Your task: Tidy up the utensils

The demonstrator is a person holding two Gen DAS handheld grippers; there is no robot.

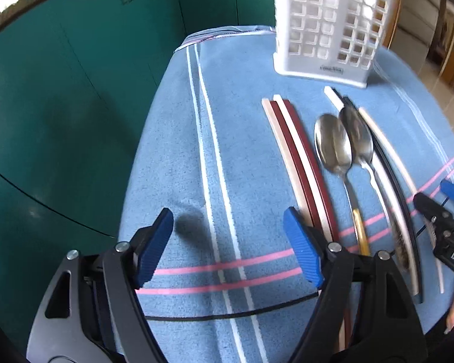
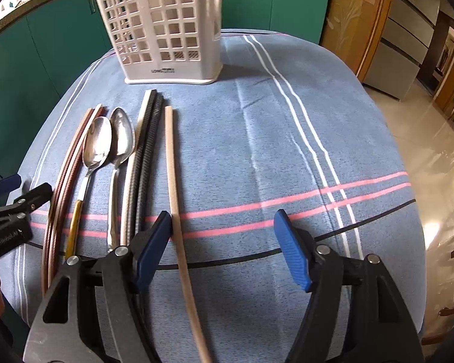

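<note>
A white perforated utensil holder (image 1: 330, 27) (image 2: 166, 27) stands upright at the far end of the blue striped cloth (image 1: 172, 157) (image 2: 287, 151). In front of it lie maroon and cream chopsticks (image 1: 299, 163) (image 2: 66, 181), two metal spoons (image 1: 333, 142) (image 2: 98, 142), black and white chopsticks (image 1: 390, 175) (image 2: 145, 157) and one beige chopstick (image 2: 174, 181). My left gripper (image 1: 228, 225) is open and empty, left of the maroon chopsticks. My right gripper (image 2: 222, 227) is open, low over the cloth, with the beige chopstick just inside its left finger.
Green cabinets (image 1: 60, 90) (image 2: 30, 60) stand behind and left of the table. A wooden cabinet (image 2: 354, 15) and shiny floor (image 2: 432, 151) lie to the right. The cloth covers the table to its rounded edges.
</note>
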